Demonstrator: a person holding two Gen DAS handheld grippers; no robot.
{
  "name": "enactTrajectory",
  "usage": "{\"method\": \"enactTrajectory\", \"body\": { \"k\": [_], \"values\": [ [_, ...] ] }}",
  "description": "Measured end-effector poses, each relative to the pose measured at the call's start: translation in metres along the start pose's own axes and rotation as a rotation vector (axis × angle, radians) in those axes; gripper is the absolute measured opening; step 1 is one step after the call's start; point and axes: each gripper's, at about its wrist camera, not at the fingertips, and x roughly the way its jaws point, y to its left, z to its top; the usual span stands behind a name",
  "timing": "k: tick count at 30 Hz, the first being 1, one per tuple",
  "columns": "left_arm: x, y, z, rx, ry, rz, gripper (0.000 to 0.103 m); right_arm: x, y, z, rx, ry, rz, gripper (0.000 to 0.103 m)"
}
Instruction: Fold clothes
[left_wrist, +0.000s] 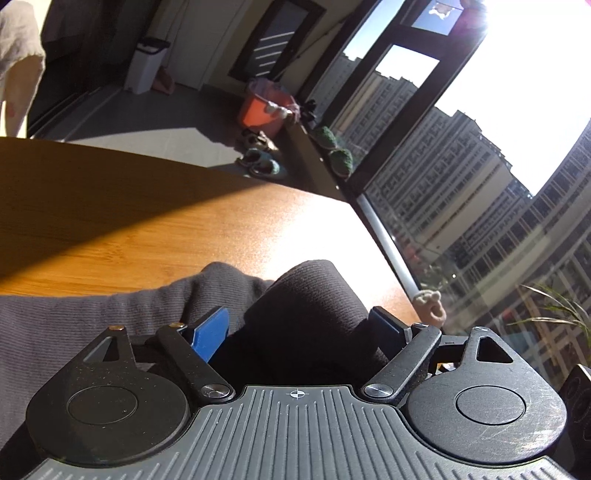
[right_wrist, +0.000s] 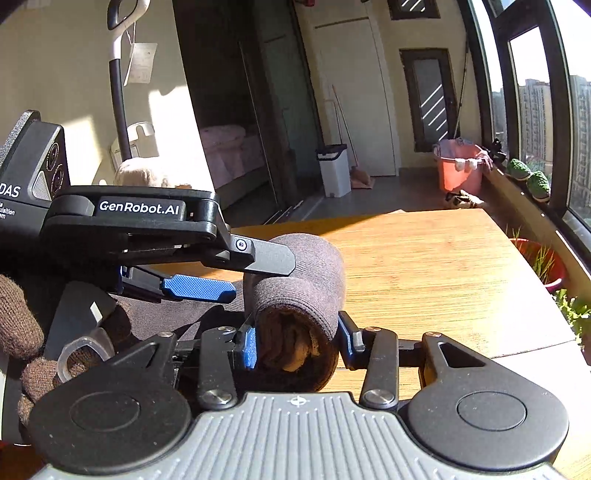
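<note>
The rolled cloth (right_wrist: 303, 295) lies on the wooden bench (right_wrist: 424, 266) with its long axis pointing away from the right claw (right_wrist: 297, 341), roughly along the line of that claw's fingers. The right claw holds the near, open end of the roll: its blue pads (right_wrist: 250, 347) press on either side of the roll, so it is gripping the cloth. The left claw (right_wrist: 258, 271) comes in from the side, across the roll's axis. In the right wrist view its upper finger lies over the top of the roll and its blue-padded lower finger sits just beside it, with a clear gap between them; in its own view the roll bulges up between two spread fingers. I judge it parted around the roll, not clamped.

The cloth is a dark brownish-grey ribbed knit, wound into a thick tube, with lighter brown layers showing at the near end. A flatter part of the same cloth (left_wrist: 74, 317) spreads off to the left across the bench.

Both claws are at the roll, the right one at its end. Any next fold or tuck would turn on keeping that end pinned.
</note>
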Motion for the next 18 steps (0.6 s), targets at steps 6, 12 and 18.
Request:
{"method": "enactTrajectory", "body": {
  "k": [6, 12, 18],
  "values": [
    [-0.021, -0.001, 0.003, -0.01, -0.027, 0.004, 0.09, -0.002, 0.049, -0.008, -0.359, -0.001, -0.248, 0.041],
    [-0.007, -0.02, -0.002, 0.061, 0.003, 0.024, 0.09, 0.026, 0.102, -0.029, -0.686, -0.017, -0.373, 0.045],
    [0.007, -0.004, -0.009, 0.076, 0.01, 0.09, 0.099, 0.0, 0.064, -0.011, -0.426, 0.002, -0.135, 0.057]
  ]
}}
